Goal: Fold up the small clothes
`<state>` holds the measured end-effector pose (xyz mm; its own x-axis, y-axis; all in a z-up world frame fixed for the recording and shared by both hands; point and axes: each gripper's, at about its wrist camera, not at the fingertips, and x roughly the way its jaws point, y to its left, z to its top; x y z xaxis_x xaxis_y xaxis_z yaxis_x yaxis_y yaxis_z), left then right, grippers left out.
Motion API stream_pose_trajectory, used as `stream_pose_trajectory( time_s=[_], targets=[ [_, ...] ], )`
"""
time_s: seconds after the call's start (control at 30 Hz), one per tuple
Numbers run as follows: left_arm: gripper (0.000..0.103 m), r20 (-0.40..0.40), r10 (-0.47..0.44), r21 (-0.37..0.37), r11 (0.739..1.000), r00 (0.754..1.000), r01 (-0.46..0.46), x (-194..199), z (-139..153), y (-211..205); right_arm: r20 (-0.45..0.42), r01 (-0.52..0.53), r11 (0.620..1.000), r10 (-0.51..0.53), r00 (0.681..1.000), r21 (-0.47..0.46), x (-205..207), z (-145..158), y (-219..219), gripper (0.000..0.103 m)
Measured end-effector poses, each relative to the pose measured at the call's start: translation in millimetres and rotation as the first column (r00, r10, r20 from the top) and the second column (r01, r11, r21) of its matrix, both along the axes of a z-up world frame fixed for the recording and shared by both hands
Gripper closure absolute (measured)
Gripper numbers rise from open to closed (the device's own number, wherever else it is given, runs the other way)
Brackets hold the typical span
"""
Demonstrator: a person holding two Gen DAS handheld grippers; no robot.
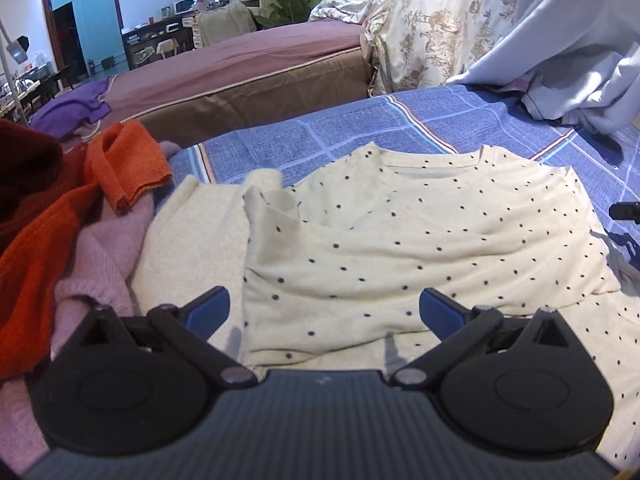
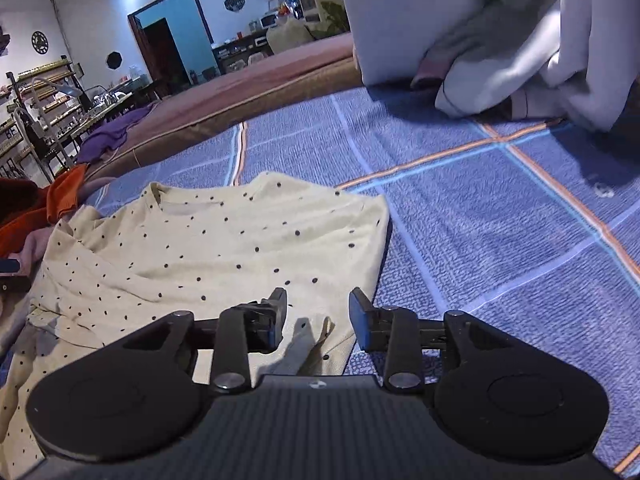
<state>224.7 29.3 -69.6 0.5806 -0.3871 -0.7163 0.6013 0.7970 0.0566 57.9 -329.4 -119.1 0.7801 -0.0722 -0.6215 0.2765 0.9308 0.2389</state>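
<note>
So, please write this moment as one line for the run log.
left gripper: open, above dotted cream top | right gripper: open, at its right edge | top: partly folded on blue checked sheet

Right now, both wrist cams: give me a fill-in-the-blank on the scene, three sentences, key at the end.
1. The cream shirt is patterned with dark ____.
2. It lies on a ____ plaid bedsheet.
3. Both the left gripper and the right gripper have jaws that are ____ and hold nothing.

Missing words: dots; blue; open
</note>
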Motion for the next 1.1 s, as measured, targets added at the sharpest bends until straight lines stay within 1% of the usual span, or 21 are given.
stream_pose_trajectory(
  time_s=[0.03,0.07,0.1,0.2,0.3,0.37,0.5,0.57,0.67,0.73,0.83,0.9,0.97,1.03,1.1],
  targets=[
    [0.000,0.006,-0.010,0.008,1.000,1.000,0.010,-7.5,2.1,-2.8,0.020,-0.016,1.000,0.016,1.000,0.001,-8.1,6.0,3.0,0.026],
    [0.000,0.007,-0.017,0.017,1.000,1.000,0.017,-13.7,3.9,-5.2,0.036,-0.036,0.999,0.036,0.999,0.015,-16.7,11.2,6.3,0.022],
    [0.000,0.006,-0.019,0.024,1.000,1.000,0.019,-20.1,5.8,-7.3,0.042,-0.053,0.998,0.052,0.998,0.030,-25.1,15.1,10.1,0.022],
    [0.000,0.000,-0.033,0.024,0.999,0.999,0.033,-36.5,7.3,-10.0,0.028,-0.094,0.994,0.092,0.995,0.060,-48.0,21.4,23.9,0.021],
    [0.000,-0.013,-0.050,0.041,0.998,0.999,0.050,-54.3,4.2,-13.2,0.027,-0.137,0.985,0.135,0.991,0.101,-73.1,24.8,43.2,0.021],
    [0.000,-0.008,-0.051,0.045,0.998,0.999,0.051,-65.8,3.1,-12.2,0.017,-0.155,0.981,0.154,0.988,0.115,-88.2,25.4,56.1,0.021],
    [0.000,0.000,-0.054,0.076,0.996,0.999,0.054,-93.7,1.2,-5.1,-0.033,-0.198,0.972,0.204,0.978,0.127,-117.2,19.7,85.4,0.021],
    [0.000,0.016,-0.057,0.079,0.995,0.998,0.055,-110.4,2.5,5.0,-0.052,-0.212,0.968,0.220,0.974,0.133,-131.4,15.0,96.5,0.021],
    [0.000,0.029,-0.059,0.069,0.996,0.998,0.057,-138.2,5.9,35.7,-0.087,-0.229,0.966,0.240,0.967,0.116,-153.0,7.3,109.0,0.021],
    [0.000,0.001,-0.059,0.061,0.996,0.998,0.059,-151.1,9.1,61.5,-0.114,-0.231,0.964,0.246,0.963,0.134,-164.0,0.7,113.2,0.021],
    [0.000,-0.036,-0.049,0.027,0.998,0.998,0.050,-167.7,16.1,98.4,-0.125,-0.247,0.945,0.277,0.953,0.213,-178.4,-8.9,118.4,0.021],
    [0.000,-0.061,-0.038,0.031,0.999,0.997,0.040,-176.8,18.8,114.1,-0.130,-0.260,0.941,0.292,0.948,0.219,-182.9,-10.2,123.5,0.021],
    [0.001,-0.070,-0.050,0.024,0.998,0.996,0.052,-185.8,19.4,122.7,-0.131,-0.258,0.942,0.289,0.948,0.213,-184.4,-9.3,125.4,0.021],
    [0.008,-0.093,-0.068,0.004,0.998,0.993,0.068,-193.1,17.6,124.5,-0.131,-0.243,0.943,0.277,0.952,0.226,-184.4,-10.1,123.3,0.021],
    [0.014,-0.113,-0.075,-0.001,0.997,0.991,0.075,-199.6,12.7,122.8,-0.138,-0.244,0.945,0.278,0.951,0.220,-185.0,-10.7,123.6,0.021]
  ],
)
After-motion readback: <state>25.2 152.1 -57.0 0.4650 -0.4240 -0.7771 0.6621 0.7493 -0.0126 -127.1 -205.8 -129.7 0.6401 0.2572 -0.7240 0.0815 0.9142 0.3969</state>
